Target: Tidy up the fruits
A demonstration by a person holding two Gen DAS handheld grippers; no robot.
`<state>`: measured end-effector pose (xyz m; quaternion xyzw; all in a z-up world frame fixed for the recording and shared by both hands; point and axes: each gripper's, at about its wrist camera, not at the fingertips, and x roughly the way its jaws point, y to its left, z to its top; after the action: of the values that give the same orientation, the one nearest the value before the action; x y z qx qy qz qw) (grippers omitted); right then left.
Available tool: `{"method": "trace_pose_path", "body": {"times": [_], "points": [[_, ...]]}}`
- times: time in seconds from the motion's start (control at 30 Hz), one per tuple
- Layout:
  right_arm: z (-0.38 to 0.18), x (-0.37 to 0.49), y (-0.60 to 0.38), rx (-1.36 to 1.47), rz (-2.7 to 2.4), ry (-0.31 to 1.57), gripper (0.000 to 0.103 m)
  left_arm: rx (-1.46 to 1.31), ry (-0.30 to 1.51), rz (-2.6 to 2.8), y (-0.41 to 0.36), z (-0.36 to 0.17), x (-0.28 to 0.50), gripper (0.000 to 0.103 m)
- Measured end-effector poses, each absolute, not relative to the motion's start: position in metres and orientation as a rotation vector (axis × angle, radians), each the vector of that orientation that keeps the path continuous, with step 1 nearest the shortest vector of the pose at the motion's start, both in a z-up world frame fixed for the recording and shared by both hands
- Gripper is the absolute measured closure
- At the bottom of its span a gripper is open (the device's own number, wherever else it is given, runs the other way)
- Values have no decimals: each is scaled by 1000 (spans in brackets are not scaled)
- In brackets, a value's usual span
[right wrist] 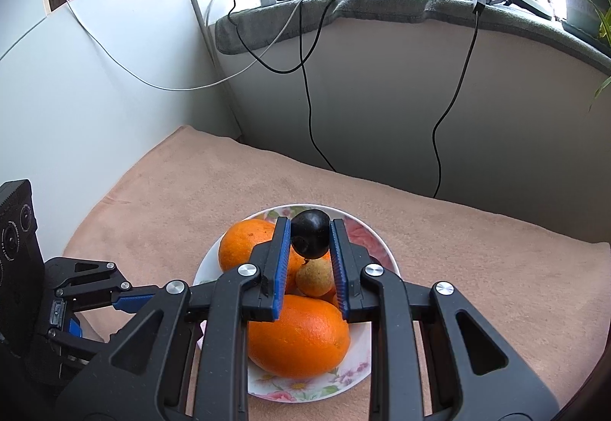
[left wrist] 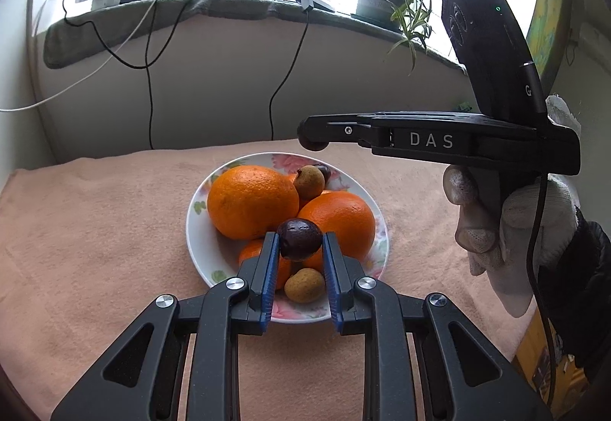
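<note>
A floral white plate sits on the peach towel and holds two big oranges, a small orange, tan round fruits and dark ones. My left gripper is shut on a dark purple fruit just above the plate's near side. In the right wrist view my right gripper is shut on another dark fruit over the plate, above an orange and a tan fruit. The right gripper's body hovers above the plate's far right.
The peach towel covers the table, bounded by white walls. A grey-covered windowsill carries chargers, cables and a potted plant. Black cables hang down the wall behind. The left gripper's body shows at the left.
</note>
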<state>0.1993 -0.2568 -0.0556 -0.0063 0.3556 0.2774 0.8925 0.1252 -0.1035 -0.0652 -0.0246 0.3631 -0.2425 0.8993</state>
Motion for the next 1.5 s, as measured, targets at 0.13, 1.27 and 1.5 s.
{"method": "trace_pose_path", "body": {"times": [0.13,1.27,1.5], "points": [[-60,204,-256,-9,577,752,81,-42,754,-502,-108,-66,126,82],[-48,184,-255,-23,561,713,44,-36,733,-499,-112,-61,123,56],[-40,172,-262,1,519,677,26,-33,712,-481,-108,-56,118,40]]}}
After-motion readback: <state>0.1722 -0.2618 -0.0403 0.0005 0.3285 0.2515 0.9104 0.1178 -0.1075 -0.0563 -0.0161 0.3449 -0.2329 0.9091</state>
